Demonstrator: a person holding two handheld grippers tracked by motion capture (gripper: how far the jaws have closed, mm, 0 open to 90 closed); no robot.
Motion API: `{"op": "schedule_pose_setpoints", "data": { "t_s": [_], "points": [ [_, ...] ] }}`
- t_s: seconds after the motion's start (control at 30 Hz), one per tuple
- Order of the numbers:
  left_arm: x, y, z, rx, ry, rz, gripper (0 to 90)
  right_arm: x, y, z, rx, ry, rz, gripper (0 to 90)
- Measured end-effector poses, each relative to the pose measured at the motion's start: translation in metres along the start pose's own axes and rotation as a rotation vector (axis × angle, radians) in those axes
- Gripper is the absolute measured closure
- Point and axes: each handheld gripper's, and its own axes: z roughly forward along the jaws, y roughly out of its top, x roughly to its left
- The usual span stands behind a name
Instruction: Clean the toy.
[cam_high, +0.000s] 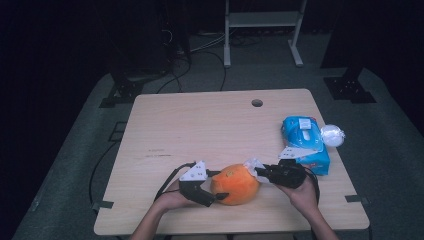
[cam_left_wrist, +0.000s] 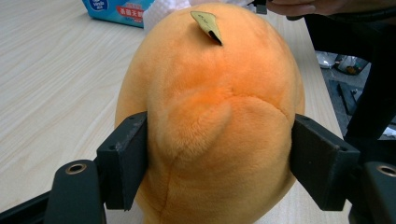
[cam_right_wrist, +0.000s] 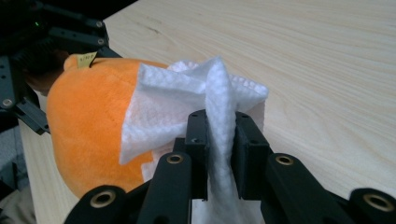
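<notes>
- Left gripper (cam_left_wrist: 219, 158) clamps the orange plush toy (cam_left_wrist: 210, 116) between its jaws, steadying it on the table (cam_high: 200, 125).
- Right gripper (cam_right_wrist: 219, 140) pinches a white wipe (cam_right_wrist: 196, 98), touching the toy's far side.
- Wiping looks underway; next, drag the wipe across the plush.
- Beyond the right gripper lies a blue wipes pack (cam_high: 306, 142).

A light wooden table (cam_high: 200, 125) fills the middle of the frame, with a round hole (cam_high: 257, 103) near its far edge. It stands on grey floor (cam_high: 395, 165). At the top centre stands a white metal frame (cam_high: 262, 20); black cables (cam_high: 200, 55) trail nearby. The surroundings are dark.
</notes>
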Motion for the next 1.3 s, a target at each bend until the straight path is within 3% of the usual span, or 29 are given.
{"op": "schedule_pose_setpoints", "data": {
  "t_s": [0.13, 0.2, 0.27, 0.37, 0.47, 0.53, 0.6, 0.67, 0.7, 0.77, 0.8, 0.87, 0.9, 0.97, 1.07, 1.17, 1.23, 1.3],
  "points": [
    [0.001, 0.0, 0.0, 0.002, -0.003, -0.003, 25.7, 0.011, 0.008, -0.005, -0.048, 0.04, -0.03, 76.9],
    [0.002, 0.0, -0.002, 0.006, -0.004, -0.006, 25.8, 0.015, 0.008, -0.003, -0.029, 0.033, -0.056, 76.9],
    [0.004, -0.001, -0.003, 0.003, -0.004, -0.017, 25.7, 0.011, 0.005, 0.001, -0.014, 0.036, -0.035, 76.9],
    [0.007, -0.003, -0.005, -0.006, -0.009, -0.039, 25.7, 0.003, 0.002, 0.0, 0.003, -0.005, -0.02, 76.9],
    [0.012, -0.005, -0.006, -0.018, -0.012, -0.078, 25.7, 0.009, 0.005, -0.006, -0.031, 0.009, -0.031, 76.9],
    [0.012, -0.005, -0.006, -0.021, -0.01, -0.083, 25.7, 0.019, 0.008, -0.007, -0.044, 0.033, -0.062, 76.9],
    [0.012, -0.005, -0.006, -0.015, -0.007, -0.079, 25.7, 0.024, 0.009, -0.003, -0.024, 0.023, -0.098, 76.9],
    [0.011, -0.005, -0.005, -0.021, -0.001, -0.091, 25.7, 0.019, 0.006, 0.0, -0.016, 0.035, -0.074, 76.9],
    [0.011, -0.004, -0.005, -0.022, 0.001, -0.096, 25.7, 0.014, 0.005, 0.0, -0.008, 0.025, -0.06, 76.9],
    [0.01, -0.004, -0.004, -0.025, 0.001, -0.091, 25.8, 0.005, 0.002, 0.002, 0.044, -0.07, -0.078, 76.9],
    [0.01, -0.003, -0.003, -0.028, 0.003, -0.089, 25.8, 0.001, 0.0, 0.002, 0.054, -0.083, -0.059, 76.9],
    [0.01, -0.003, -0.002, -0.03, 0.005, -0.087, 26.0, -0.002, 0.0, 0.0, 0.035, -0.059, -0.035, 76.9],
    [0.008, 0.0, 0.001, -0.034, 0.01, -0.086, 26.0, 0.006, 0.007, -0.006, -0.022, -0.021, -0.046, 76.9],
    [0.006, 0.002, 0.005, -0.042, 0.016, -0.076, 26.0, 0.017, 0.014, -0.009, -0.066, 0.035, -0.066, 76.8],
    [0.003, 0.005, 0.006, -0.045, 0.017, -0.05, 23.0, 0.027, 0.015, 0.0, -0.029, 0.037, -0.116, 76.9],
    [0.003, 0.004, 0.005, -0.056, 0.016, -0.063, 15.4, 0.018, 0.007, 0.005, -0.017, 0.061, -0.069, 76.9],
    [0.003, 0.003, 0.007, -0.062, 0.011, -0.067, 16.1, 0.017, 0.009, 0.002, -0.013, 0.051, -0.069, 76.8],
    [0.001, 0.002, 0.009, -0.069, 0.014, -0.06, 22.9, 0.02, 0.012, -0.002, -0.03, 0.034, -0.081, 76.8]
  ]
}}
